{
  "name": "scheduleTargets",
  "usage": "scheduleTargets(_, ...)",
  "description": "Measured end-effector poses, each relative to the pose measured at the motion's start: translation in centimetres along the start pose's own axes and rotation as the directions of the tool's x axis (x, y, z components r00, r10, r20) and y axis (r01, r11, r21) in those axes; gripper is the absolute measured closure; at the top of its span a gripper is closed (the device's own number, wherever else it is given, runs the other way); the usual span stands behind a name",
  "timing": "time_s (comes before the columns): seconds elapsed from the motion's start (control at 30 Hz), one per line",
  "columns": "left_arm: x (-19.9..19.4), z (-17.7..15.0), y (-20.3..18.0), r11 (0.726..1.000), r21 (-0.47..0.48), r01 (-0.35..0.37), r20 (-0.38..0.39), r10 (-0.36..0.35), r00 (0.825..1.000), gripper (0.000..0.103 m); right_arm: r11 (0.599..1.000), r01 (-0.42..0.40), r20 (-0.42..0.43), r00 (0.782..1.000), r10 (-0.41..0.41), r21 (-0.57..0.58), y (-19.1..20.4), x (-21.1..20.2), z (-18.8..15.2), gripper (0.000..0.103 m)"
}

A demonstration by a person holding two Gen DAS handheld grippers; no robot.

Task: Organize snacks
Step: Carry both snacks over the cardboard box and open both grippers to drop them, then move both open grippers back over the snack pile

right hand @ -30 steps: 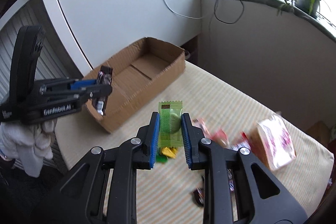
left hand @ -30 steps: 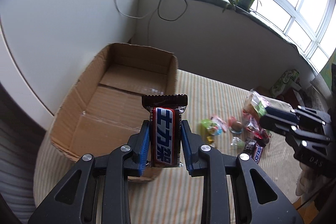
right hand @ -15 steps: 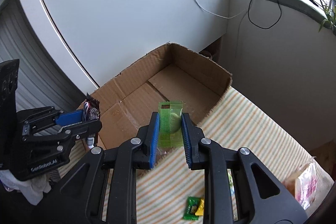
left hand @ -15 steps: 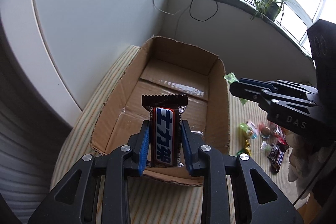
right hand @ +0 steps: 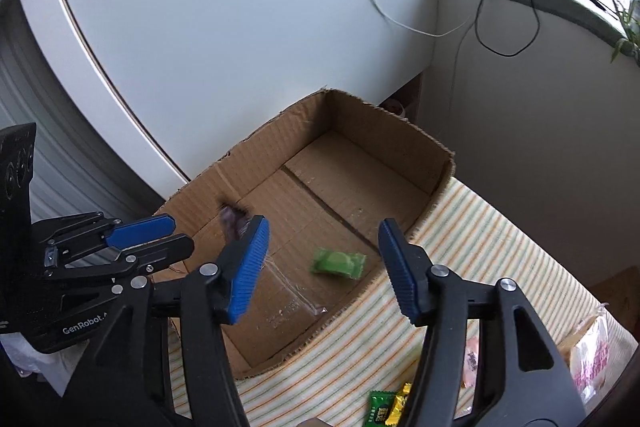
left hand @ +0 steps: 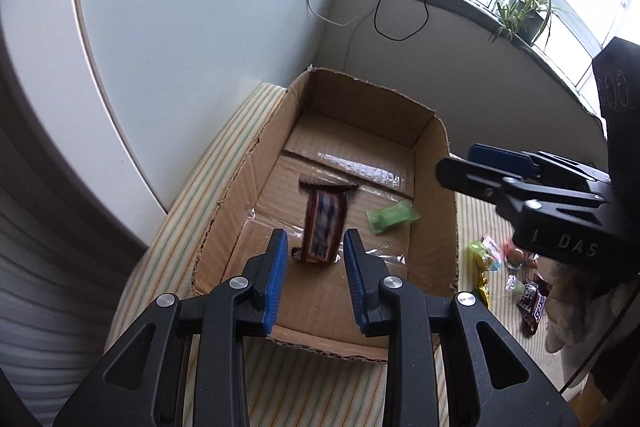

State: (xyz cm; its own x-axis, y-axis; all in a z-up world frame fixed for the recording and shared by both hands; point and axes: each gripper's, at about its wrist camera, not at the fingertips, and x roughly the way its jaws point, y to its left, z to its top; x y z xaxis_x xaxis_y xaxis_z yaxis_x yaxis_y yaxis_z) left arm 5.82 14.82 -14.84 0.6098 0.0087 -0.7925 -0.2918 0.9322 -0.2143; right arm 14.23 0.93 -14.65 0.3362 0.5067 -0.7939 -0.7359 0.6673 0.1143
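One cardboard box [left hand: 432,211] stands on the striped tabletop [left hand: 320,379], its flaps torn off and its floor taped. Two grippers are above it, both with blue pads spread apart and nothing between them: the left gripper [left hand: 314,247] over the near end, the right gripper [right hand: 322,227] over the box's right side. Two snacks are in the box. The brown chocolate bar [left hand: 324,223], blurred, has a blue-and-white label and sits just beyond the left gripper's tips. The green wrapped candy [right hand: 339,262] is on the box floor, below the right gripper's gap. A few loose wrapped sweets [left hand: 520,279] sit on the tabletop, right of the box.
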Motion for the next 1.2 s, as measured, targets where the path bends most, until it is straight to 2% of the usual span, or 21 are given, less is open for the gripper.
scheduleTargets(0.13,-0.7,0.1,-0.1,1.000,0.011,0.015,0.009,-0.015,1.000,0.076,0.999,0.004,0.020,1.000,-0.005,0.041,-1.2,-1.9,-0.5,0.043)
scheduleTargets(0.33,-1.2,-0.1,-0.3,0.997,-0.011,0.079,-0.001,-0.079,0.997,0.076,0.993,0.049,0.044,0.998,-0.054,0.104,-3.6,-5.3,-2.6,0.043)
scheduleTargets(0.47,-1.7,-0.2,-1.6,0.994,0.033,0.102,-0.009,-0.102,0.995,0.076,0.983,0.103,0.051,0.992,-0.112,0.153,-5.9,-8.1,-4.7,0.043)
scheduleTargets(0.53,-1.8,-0.4,-2.7,0.994,0.070,0.089,-0.013,-0.088,0.996,0.076,0.974,0.139,0.047,0.988,-0.150,0.180,-7.0,-9.5,-5.9,0.043)
scheduleTargets(0.67,-1.9,-0.6,-4.5,0.990,0.091,0.111,-0.023,-0.109,0.994,0.076,0.942,0.223,0.023,0.971,-0.236,0.252,-9.6,-12.1,-9.3,0.043)
scheduleTargets(0.9,-2.2,-1.9,-9.3,0.963,0.186,0.197,-0.043,-0.193,0.980,0.076,0.874,0.310,-0.034,0.946,-0.321,0.375,-12.7,-15.8,-15.2,0.043)
scheduleTargets(1.07,-1.7,-3.3,-12.2,0.938,0.233,0.254,-0.090,-0.240,0.967,0.076,0.838,0.329,-0.081,0.941,-0.327,0.436,-13.4,-16.0,-18.4,0.043)
scheduleTargets(1.2,-0.5,-4.8,-13.8,0.923,0.249,0.293,-0.141,-0.265,0.954,0.076,0.815,0.321,-0.109,0.945,-0.308,0.483,-13.4,-15.0,-19.9,0.043)
